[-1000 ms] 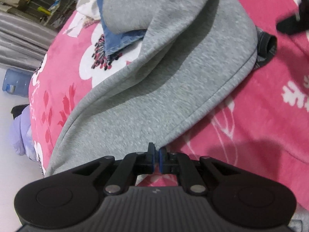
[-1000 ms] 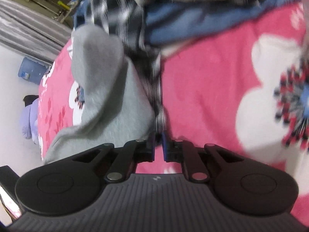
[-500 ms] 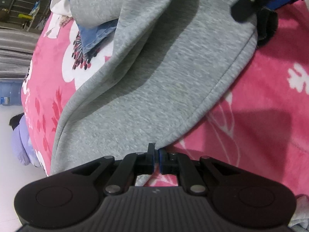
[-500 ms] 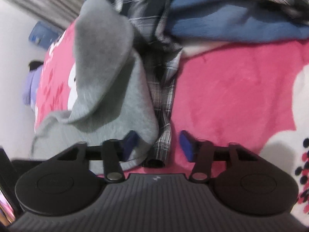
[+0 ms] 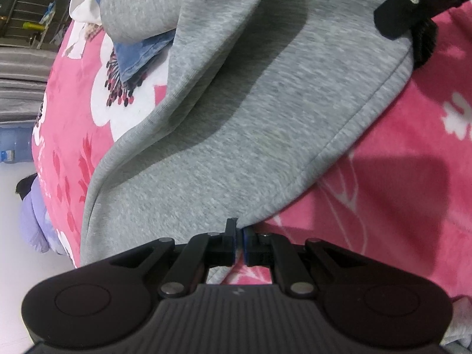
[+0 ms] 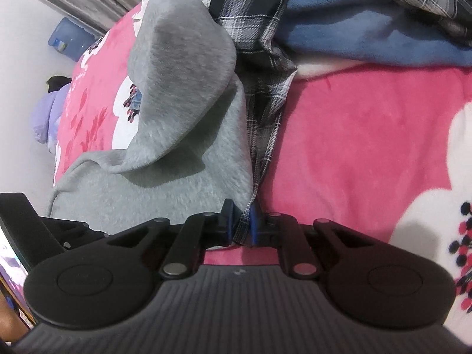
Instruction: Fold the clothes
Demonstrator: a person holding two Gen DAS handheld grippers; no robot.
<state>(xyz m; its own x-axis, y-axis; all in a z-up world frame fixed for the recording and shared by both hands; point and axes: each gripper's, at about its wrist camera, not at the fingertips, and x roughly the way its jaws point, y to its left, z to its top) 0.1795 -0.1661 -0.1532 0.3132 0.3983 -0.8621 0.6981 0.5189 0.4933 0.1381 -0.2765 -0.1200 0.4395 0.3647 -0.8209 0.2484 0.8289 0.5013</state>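
A grey sweatshirt lies spread on the pink flowered blanket. My left gripper is shut on its near hem. In the right wrist view the same grey sweatshirt rises in a fold on the left, and a black-and-white plaid shirt hangs down beside it. My right gripper is closing, and its blue pads press on the plaid shirt's lower edge, right at the grey corner. A black finger of the right gripper shows at the left view's top right, over the sweatshirt's far corner.
A pile of clothes with a blue garment lies at the back of the blanket. A blue denim piece pokes out under the sweatshirt. Left of the bed are a pale floor, a lilac bundle and a blue water jug.
My right gripper opened wide, then closed on the plaid edge beside the grey corner, and came into the left view's top right. The left gripper kept its grip on the hem.
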